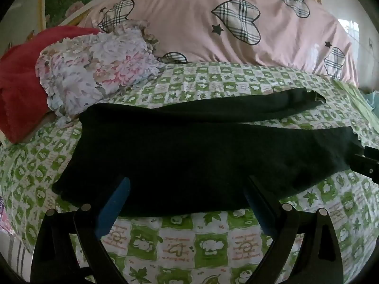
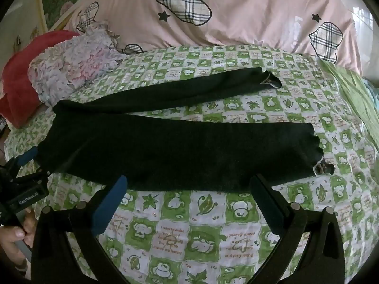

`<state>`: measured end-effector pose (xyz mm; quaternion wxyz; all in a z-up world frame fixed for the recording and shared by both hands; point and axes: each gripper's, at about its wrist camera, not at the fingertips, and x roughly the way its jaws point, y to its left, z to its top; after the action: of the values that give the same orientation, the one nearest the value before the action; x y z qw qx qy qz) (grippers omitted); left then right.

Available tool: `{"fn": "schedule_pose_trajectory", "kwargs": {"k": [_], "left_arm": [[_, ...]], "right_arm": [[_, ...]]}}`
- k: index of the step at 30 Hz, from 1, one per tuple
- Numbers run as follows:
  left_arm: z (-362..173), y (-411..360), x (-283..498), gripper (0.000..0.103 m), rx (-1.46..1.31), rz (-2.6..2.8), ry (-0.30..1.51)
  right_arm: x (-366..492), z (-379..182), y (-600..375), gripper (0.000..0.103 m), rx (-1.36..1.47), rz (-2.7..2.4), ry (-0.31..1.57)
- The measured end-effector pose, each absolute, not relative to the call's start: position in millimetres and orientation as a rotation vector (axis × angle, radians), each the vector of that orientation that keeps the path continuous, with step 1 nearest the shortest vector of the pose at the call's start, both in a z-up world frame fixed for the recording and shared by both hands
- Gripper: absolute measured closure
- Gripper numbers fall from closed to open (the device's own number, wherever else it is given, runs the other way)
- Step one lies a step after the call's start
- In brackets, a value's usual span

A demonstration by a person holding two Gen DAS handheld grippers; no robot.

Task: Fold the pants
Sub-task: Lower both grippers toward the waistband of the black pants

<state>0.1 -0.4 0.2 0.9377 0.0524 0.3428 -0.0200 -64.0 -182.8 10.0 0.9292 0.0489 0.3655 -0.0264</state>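
Observation:
Black pants [image 1: 189, 151] lie flat on the green-and-white patterned bed sheet [image 1: 177, 241], waist to the left, two legs spread to the right. They also show in the right wrist view [image 2: 165, 146], with ruffled cuffs at the right. My left gripper [image 1: 187, 184] is open, its blue-padded fingers over the near edge of the pants near the waist end. My right gripper [image 2: 189, 182] is open, its fingertips at the near edge of the near leg. The left gripper [image 2: 26, 158] shows at the left of the right wrist view, by the waist. Nothing is held.
A floral pillow [image 1: 99, 71] and a red cloth [image 1: 19, 90] lie at the back left. A pink quilt with plaid hearts [image 1: 201, 23] is bunched along the back. A green cloth [image 2: 350, 90] lies at the right edge.

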Motion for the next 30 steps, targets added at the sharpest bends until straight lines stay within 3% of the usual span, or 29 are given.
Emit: {"fn": "schedule_pose_trajectory", "kwargs": {"k": [30], "left_arm": [[-0.9,-12.4,7.6,0.006,0.133,-0.074,0.661]], "right_arm": [[-61.2,10.2,-195.3,0.000,0.120,-0.059,0.756]]}}
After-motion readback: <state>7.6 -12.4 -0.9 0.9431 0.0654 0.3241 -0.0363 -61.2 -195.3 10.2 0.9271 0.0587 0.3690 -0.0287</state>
